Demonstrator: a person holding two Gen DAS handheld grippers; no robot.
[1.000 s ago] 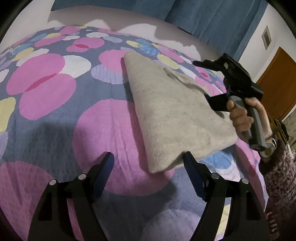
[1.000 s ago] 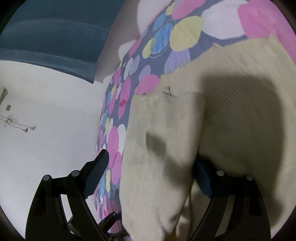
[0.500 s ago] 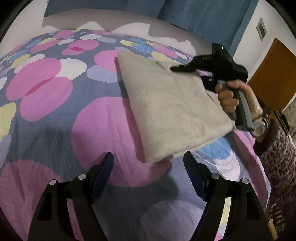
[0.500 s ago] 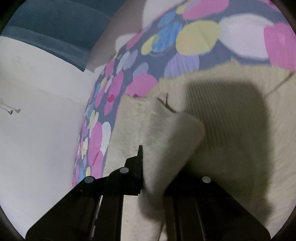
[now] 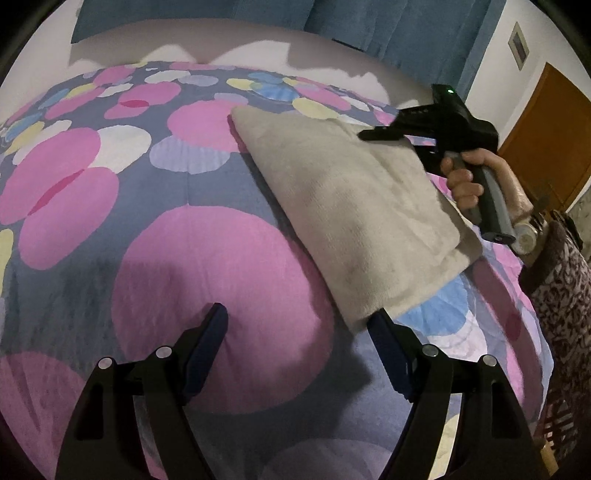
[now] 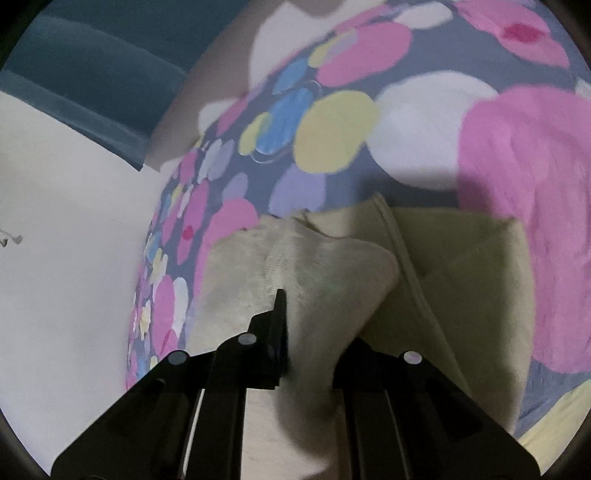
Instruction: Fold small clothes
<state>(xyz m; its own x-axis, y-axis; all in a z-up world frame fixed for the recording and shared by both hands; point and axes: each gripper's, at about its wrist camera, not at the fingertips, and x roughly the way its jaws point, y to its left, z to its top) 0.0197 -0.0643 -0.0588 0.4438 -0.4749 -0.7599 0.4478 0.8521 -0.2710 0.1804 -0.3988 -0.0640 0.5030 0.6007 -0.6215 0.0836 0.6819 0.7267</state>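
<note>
A beige knitted garment [image 5: 354, 206] lies folded on the bed, running from the middle toward the right. My left gripper [image 5: 297, 321] is open and empty, low over the bedspread, with its right finger [image 5: 384, 339] at the garment's near corner. My right gripper [image 6: 314, 321] is shut on a bunched fold of the beige garment [image 6: 325, 280] and holds it raised above the rest of the cloth. In the left wrist view the right gripper [image 5: 373, 134] reaches over the garment's far right edge, held by a hand.
The bed has a grey bedspread [image 5: 147, 229] with big pink, yellow, white and blue circles. A blue curtain [image 5: 369, 29] hangs behind the bed. A brown door [image 5: 546, 140] stands at the right. A white wall [image 6: 55, 258] fills the left of the right wrist view.
My right gripper closed on a fold of the garment and lifted it, moving left over the cloth. My left gripper stayed open and barely moved.
</note>
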